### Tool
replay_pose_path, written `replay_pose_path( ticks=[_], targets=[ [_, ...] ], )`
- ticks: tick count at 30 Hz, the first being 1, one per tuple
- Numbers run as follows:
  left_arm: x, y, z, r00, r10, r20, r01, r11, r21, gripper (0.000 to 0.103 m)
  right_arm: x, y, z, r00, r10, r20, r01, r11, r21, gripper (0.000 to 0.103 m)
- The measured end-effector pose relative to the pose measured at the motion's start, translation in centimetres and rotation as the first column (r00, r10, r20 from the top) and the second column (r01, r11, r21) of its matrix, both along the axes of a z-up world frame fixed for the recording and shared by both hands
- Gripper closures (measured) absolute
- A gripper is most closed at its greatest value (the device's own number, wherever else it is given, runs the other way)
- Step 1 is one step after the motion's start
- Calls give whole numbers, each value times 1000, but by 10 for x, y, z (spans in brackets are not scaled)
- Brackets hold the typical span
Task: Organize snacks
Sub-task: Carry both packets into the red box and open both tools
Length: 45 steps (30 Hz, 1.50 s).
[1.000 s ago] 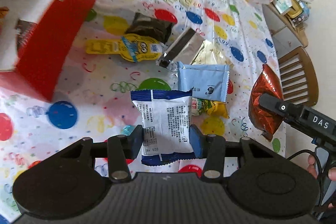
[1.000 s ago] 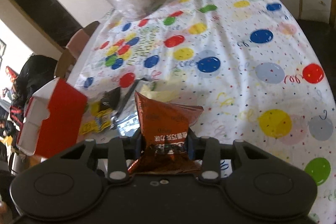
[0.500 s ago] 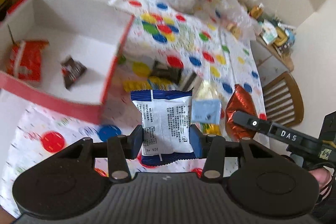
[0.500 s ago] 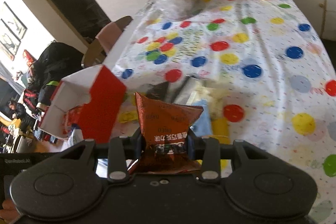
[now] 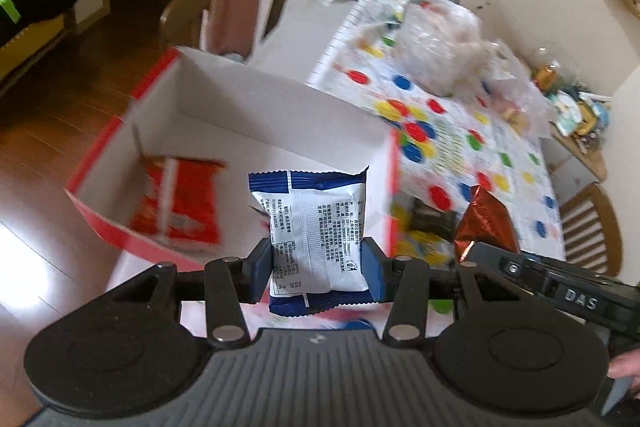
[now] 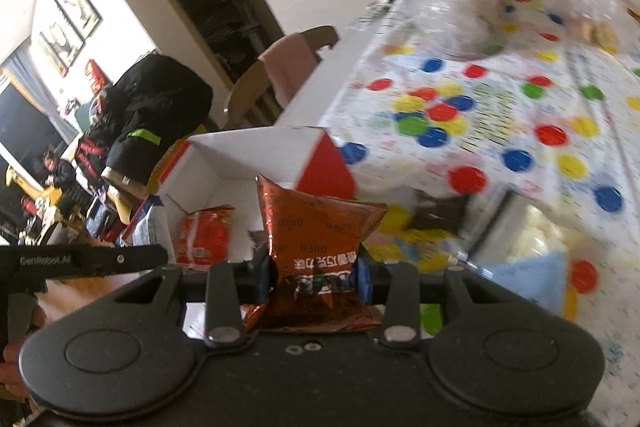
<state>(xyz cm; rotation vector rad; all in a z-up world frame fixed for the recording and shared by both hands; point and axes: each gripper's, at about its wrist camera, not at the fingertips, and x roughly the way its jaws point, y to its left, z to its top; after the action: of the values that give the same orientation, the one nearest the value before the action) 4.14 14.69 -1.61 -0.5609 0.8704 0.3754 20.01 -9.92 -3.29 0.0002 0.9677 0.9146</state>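
a: packets first. which way do they point?

b: left hand-held gripper [image 5: 317, 263] has its pads pressed on both sides of one blue-and-white snack packet [image 5: 318, 227]. the packet stands upright, long axis running away from the gripper, printed back facing the camera, top crimp up. it hangs over the near part of the red-and-white box [image 5: 256, 115].

a: and the other?

b: right hand-held gripper [image 6: 314, 273] is closed on one brown foil packet [image 6: 316, 227], pinched near its lower end. the packet also stands up from the jaws, its wider crumpled top fanned above them, and the print on it reads upside down.

a: poses?

b: both grippers tilt downward toward the box. in the left wrist view the right one reaches in from the right edge, its foil packet beside the box's right wall. part of a hand [image 5: 624, 373] shows at that edge.

a: counts?

b: one box, open at the top, on the worktop [image 6: 520, 131] under a spotted cloth. inside it, one red packet [image 5: 176, 203] lying flat, plus a small dark wrapper [image 6: 256, 237] seen from the right wrist. several more snacks lie on the cloth right of the box, too blurred to count.
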Motion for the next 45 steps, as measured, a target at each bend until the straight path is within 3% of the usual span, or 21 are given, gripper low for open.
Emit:
replay_pose_path(
  ticks=[8, 12, 19, 23, 34, 40, 45],
  targets=[
    [14, 73, -19, 994, 41, -97, -32, 995, 93, 57, -12, 92, -4, 996, 68, 58, -66, 997, -30, 65],
    [26, 92, -38, 982, 15, -188, 12, 990, 142, 57, -17, 132, -10, 990, 98, 97, -92, 994, -63, 65],
    [36, 105, -69, 963, -22, -270, 61, 989, 137, 57, -27, 186, -43, 983, 150, 107, -128, 973, -194, 65],
    [34, 106, -81, 958, -43, -284, 79, 990, 118, 57, -31, 195, -58, 983, 156, 95, -129, 961, -247, 65],
    [31, 98, -82, 954, -79, -288, 130, 978, 163, 57, -47, 209, -75, 974, 200, 103, -159, 936, -313, 64],
    [27, 101, -79, 962, -71, -265, 117, 980, 161, 51, -45, 206, -75, 979, 184, 90, -149, 941, -304, 59],
    [19, 100, -72, 970, -64, -233, 105, 981, 164, 44, -44, 200, -71, 982, 167, 86, -136, 949, -286, 45]
  ],
)
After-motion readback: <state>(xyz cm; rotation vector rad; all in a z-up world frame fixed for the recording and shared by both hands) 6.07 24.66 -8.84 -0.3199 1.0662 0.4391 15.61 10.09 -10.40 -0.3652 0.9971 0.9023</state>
